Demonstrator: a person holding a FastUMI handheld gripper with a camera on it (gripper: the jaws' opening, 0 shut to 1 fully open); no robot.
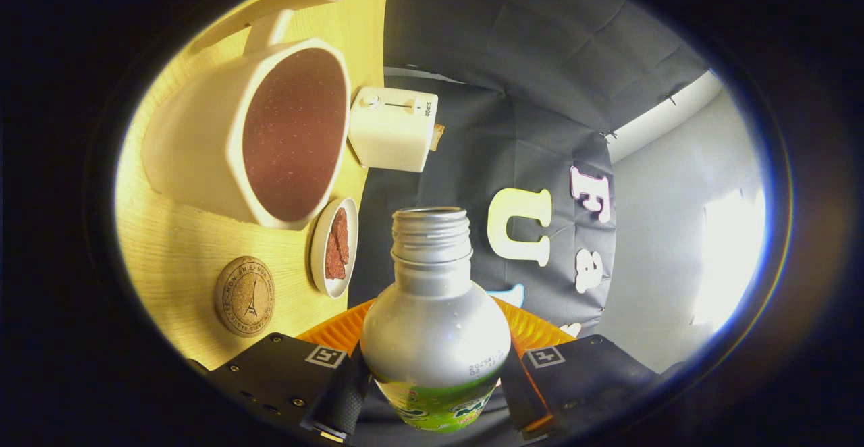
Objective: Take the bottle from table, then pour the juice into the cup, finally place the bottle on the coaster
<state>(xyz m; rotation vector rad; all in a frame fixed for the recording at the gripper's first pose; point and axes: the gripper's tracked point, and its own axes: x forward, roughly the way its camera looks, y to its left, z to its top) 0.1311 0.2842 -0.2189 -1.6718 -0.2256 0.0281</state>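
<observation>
My gripper [432, 396] is shut on a silver bottle [435, 325] with a green label; both fingers [344, 393] press its lower body. Its threaded neck has no cap and points straight ahead of the fingers. The view is rolled about a quarter turn, so the wooden table [175, 258] stands along the left and the bottle lies roughly level with it. A large cream cup [202, 143] with a wooden handle and dark red inside sits beyond the fingers to the left, its opening facing the bottle's side. A round cork coaster [244, 296] lies on the table just beyond the left finger. No stream leaves the mouth.
A small white dish [322, 248] with red-brown pieces sits between the coaster and the cup. A white toaster [393, 128] stands past the cup at the table's far edge. A ribbed orange thing [337, 331] shows right behind the bottle.
</observation>
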